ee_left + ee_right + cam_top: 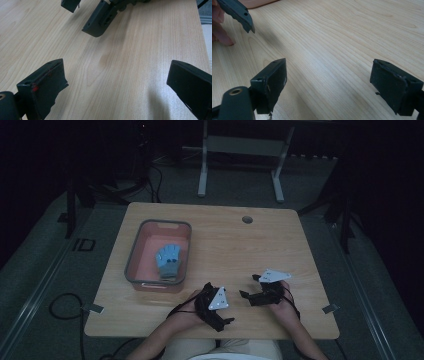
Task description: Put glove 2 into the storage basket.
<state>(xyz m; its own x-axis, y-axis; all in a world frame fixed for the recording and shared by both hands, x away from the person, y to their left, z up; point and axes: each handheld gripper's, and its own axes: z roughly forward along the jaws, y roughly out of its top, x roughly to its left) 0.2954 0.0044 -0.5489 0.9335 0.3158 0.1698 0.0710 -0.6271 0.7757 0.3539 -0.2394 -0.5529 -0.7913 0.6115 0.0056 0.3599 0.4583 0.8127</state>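
1. Nearest the person's edge of the wooden table (235, 240), two grippers rest close together: the left gripper (225, 319) and the right gripper (247, 286), each with jaws spread wide over bare wood, gripping nothing.
2. Farther off, to the left, stands one grey-rimmed pink bin (135, 255).
3. Inside it lies one blue glove (168, 260), well apart from both grippers.
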